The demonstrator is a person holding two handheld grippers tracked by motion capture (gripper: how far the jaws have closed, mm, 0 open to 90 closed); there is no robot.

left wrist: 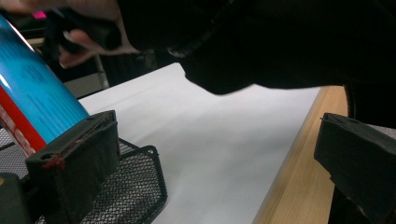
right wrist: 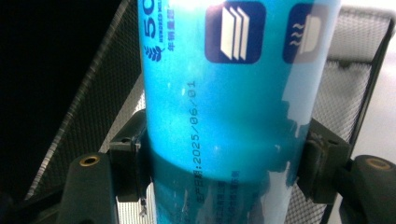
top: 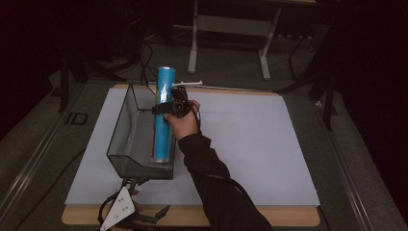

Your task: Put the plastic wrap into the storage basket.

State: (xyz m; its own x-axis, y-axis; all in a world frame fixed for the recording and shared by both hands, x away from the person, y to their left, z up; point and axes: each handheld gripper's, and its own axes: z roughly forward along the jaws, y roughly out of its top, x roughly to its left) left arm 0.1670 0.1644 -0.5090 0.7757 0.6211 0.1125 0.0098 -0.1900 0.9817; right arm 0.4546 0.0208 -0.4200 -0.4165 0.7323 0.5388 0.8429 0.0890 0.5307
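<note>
**Right gripper clamped on the blue tube, left one parked wide open**

So the right gripper (top: pixel 169 108) has its two jaws squeezed onto the sides of a tall blue tube (top: pixel 164 115), roughly around the tube's middle. In the right gripper view you can see both black pads pressed flat against the tube (right wrist: pixel 233 102), one each side, with a printed date and a couple of dark blue icons on the wrap. The person's right hand (top: pixel 184 122) is behind the gripper, black sleeve (top: pixel 211 178) coming in from the bottom.

The tube's lower end sits inside a dark mesh basket (top: pixel 120 126), near the basket's right wall, and the tube leans so its top pokes out past the far rim. I can't tell if the bottom end is actually resting on the basket floor. Apart from the tube, I can't make out anything else in the basket.

The left gripper (top: pixel 129 208) is down at the near edge of the tabletop, just in front of the basket's near corner, jaws spread well apart and gripping nothing. In the left gripper view the basket's corner (left wrist: pixel 135 186) sits right beside one jaw.

Surface is a white sheet (top: pixel 250 144) over a wooden tabletop (top: pixel 288 216). Room behind is dark, grey floor, with a white desk frame (top: pixel 230 33) and some cables.
</note>
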